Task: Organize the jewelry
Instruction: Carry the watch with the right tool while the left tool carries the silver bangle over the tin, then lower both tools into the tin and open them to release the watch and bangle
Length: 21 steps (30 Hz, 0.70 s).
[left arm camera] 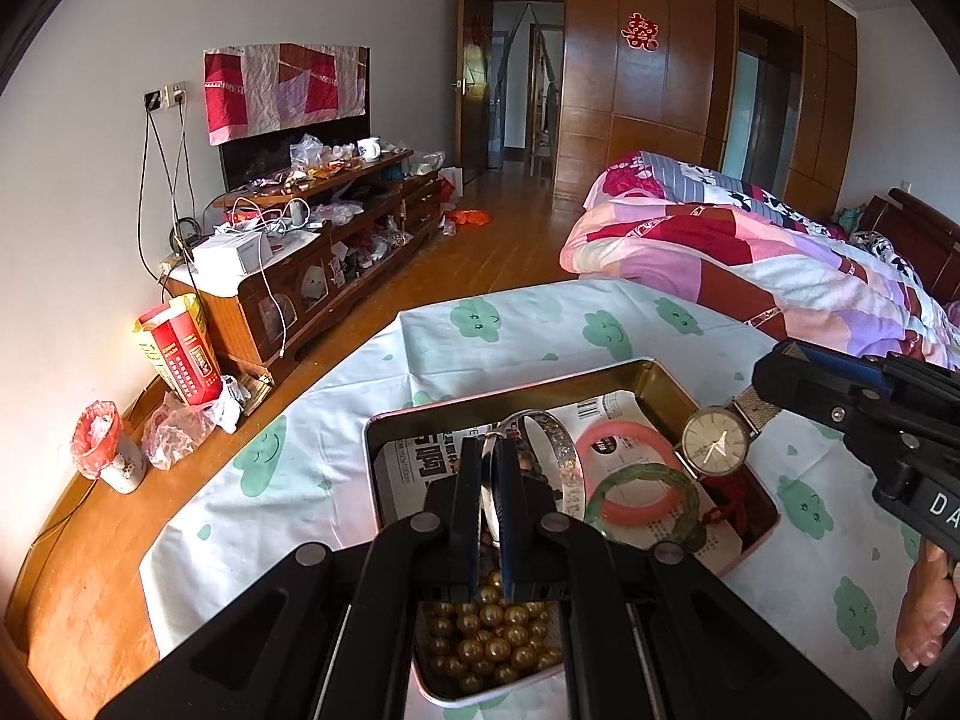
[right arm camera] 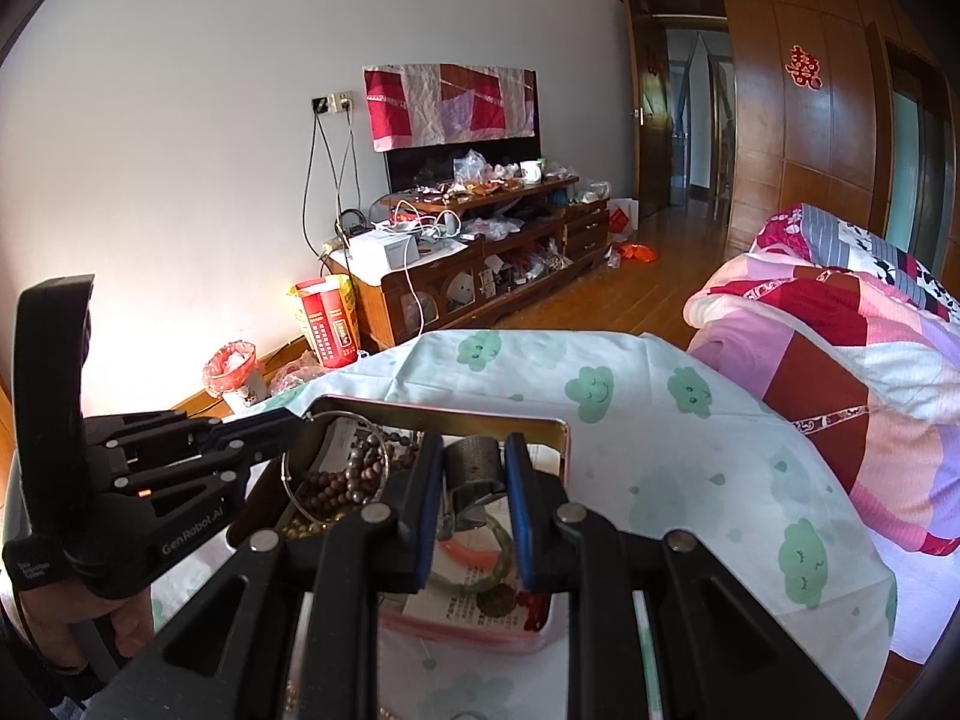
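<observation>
A metal tin (left arm camera: 654,373) lined with newspaper sits on the cloud-print cloth. In it lie a pink bangle (left arm camera: 624,438), a green bangle (left arm camera: 660,474) and gold beads (left arm camera: 492,636). My left gripper (left arm camera: 491,468) is shut on a silver bangle (left arm camera: 561,450) and holds it over the tin. My right gripper (left arm camera: 774,375) is shut on the mesh strap of a wristwatch (left arm camera: 714,441), which hangs over the tin's right edge. In the right wrist view the strap (right arm camera: 474,468) sits between the fingers (right arm camera: 429,480) of the right gripper (right arm camera: 471,462), above the bangles (right arm camera: 480,564). Brown wooden beads (right arm camera: 342,480) lie at the tin's left.
The tin (right arm camera: 558,438) rests on a table covered with white cloth (left arm camera: 336,420). A bed with a patchwork quilt (left arm camera: 750,252) stands to the right. A cluttered TV cabinet (left arm camera: 312,252), a red bag (left arm camera: 180,354) and a bin (left arm camera: 102,444) line the left wall.
</observation>
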{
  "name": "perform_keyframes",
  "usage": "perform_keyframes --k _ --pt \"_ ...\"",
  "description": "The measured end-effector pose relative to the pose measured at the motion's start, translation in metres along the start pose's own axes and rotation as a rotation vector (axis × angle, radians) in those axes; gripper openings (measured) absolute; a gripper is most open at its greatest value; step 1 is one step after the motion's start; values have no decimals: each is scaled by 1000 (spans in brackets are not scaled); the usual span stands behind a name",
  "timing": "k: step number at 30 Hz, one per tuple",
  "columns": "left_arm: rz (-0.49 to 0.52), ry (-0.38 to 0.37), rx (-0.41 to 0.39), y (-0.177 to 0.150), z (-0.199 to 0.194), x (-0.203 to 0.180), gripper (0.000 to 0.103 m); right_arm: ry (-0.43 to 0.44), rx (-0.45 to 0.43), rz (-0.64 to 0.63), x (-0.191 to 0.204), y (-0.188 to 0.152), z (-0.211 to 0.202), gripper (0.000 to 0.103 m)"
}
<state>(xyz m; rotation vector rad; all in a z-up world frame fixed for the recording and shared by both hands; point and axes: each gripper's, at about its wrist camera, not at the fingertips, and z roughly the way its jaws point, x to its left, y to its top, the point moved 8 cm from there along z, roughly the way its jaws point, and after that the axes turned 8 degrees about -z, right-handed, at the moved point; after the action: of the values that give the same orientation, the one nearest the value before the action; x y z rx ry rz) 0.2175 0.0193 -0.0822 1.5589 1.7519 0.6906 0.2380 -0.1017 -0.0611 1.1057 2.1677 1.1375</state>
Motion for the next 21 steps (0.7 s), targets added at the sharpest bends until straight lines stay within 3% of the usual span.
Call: perform_keyframes --k 21 --pt "-1 18 38 1 22 5 4 23 40 3 3 6 40 23"
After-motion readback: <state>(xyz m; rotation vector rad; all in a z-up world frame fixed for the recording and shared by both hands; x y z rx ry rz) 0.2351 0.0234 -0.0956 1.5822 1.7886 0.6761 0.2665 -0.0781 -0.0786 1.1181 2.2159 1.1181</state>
